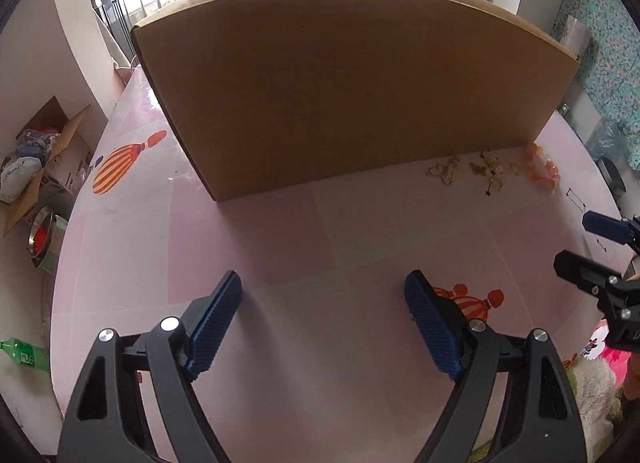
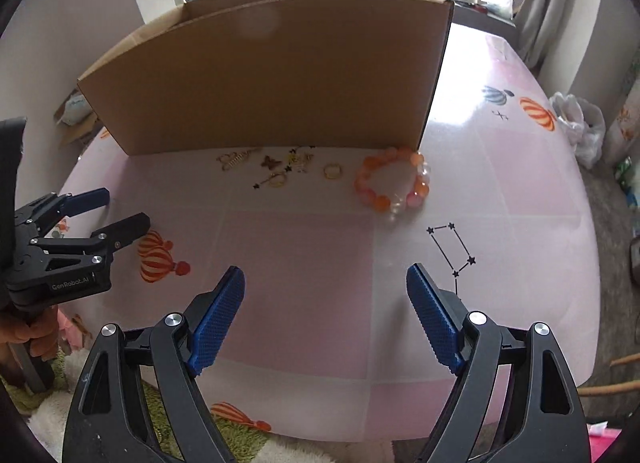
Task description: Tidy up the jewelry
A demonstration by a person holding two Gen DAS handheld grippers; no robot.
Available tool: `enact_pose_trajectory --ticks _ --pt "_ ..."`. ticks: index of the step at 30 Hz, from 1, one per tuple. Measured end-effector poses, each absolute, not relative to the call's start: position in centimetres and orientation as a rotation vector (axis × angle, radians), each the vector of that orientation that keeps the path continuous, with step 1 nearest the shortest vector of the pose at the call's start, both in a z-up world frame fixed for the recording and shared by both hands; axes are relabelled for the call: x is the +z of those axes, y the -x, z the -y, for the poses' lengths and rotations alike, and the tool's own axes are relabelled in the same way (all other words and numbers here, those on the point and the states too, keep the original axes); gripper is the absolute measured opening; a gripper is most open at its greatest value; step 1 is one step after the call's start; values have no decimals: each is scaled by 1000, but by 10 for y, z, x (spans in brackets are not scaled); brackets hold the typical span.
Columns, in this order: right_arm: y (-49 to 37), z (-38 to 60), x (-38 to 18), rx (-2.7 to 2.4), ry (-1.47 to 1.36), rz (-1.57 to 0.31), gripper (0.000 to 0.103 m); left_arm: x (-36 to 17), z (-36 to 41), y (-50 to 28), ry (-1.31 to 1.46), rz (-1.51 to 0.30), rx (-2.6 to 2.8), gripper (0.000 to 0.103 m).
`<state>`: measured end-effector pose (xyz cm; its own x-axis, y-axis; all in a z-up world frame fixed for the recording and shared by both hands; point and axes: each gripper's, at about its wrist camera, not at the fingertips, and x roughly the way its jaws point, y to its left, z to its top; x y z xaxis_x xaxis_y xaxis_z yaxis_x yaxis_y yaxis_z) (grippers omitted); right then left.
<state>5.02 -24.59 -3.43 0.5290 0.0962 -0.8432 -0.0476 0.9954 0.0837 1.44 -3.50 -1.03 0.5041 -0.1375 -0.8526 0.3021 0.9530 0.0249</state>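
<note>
Two wrist views over a pink worktop (image 2: 320, 303) printed with striped balloons and a star figure.

Left gripper (image 1: 322, 291): jaws spread wide, blue ribbed pads facing each other, nothing between them, only bare worktop below. Also seen at the left edge of the right wrist view, gripped by a hand (image 2: 28, 335) low in that corner.

Right gripper (image 2: 326, 287): jaws likewise spread wide, nothing held, bare worktop beneath.

Cardboard box (image 2: 272, 75): upright at the far side of the worktop, open at the top, plain wall toward both cameras.

Jewelry, laid in a row along the foot of the box wall, well apart from both grippers: orange-and-pink beaded bracelet (image 2: 394, 181) at the right end, near the box corner; gold ring (image 2: 333, 171) just left of it; then small gold pieces (image 2: 276, 169), among them a butterfly shape and a spring-like piece, too small to tell apart fully. Same row at far right in the left wrist view.
</note>
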Motion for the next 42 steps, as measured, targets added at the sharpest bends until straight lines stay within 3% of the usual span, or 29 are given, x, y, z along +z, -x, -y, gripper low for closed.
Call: enact_pose_trajectory --ticks 6,42 --pt "-52 238 -45 61 13 -985 95 -16 35 -18 -148 -1010 -223 98" --pt "-66 248 -48 6 -20 -990 95 -10 37 -43 -115 -1048 -147 99"
